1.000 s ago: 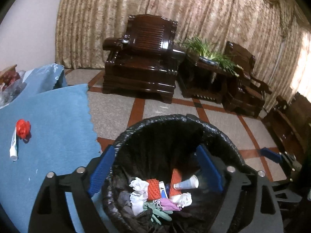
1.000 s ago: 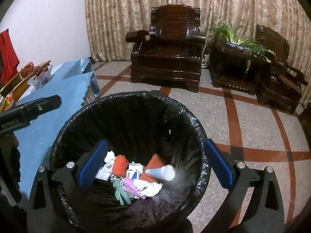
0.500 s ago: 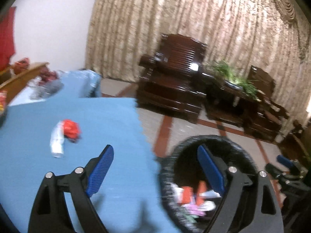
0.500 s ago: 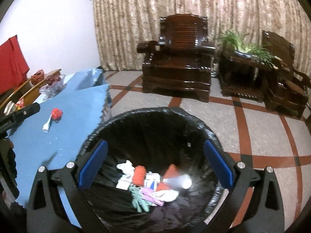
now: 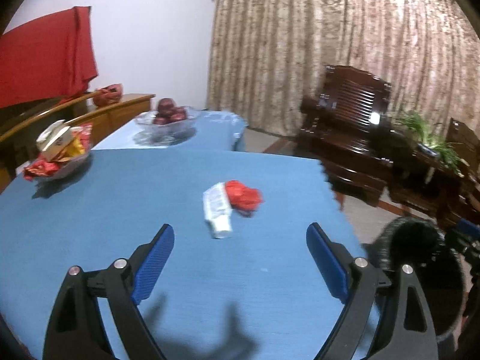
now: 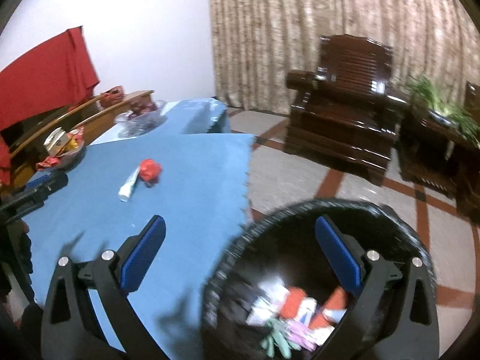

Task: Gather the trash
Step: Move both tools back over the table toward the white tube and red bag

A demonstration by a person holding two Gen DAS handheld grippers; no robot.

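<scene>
The white tube [image 5: 217,210] is lying flat on the blue bench [image 5: 120,210], long axis running from the left tongs [image 5: 240,249] toward the far edge. A crumpled red wrapper [image 5: 244,196] is touching its far right side. Both left and right tongs [image 6: 240,240] are standing released, holding nothing. The lined bin [image 6: 405,228] (already holding scraps) is sitting beside the bench.

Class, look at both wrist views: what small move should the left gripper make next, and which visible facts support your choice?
Probably ease the left gripper forward and down toward the white tube on the blue tablecloth. Its jaws are open and empty, the tube lies just ahead between them, touching the red crumpled wrapper, and the black-lined bin already holds other trash.
</scene>
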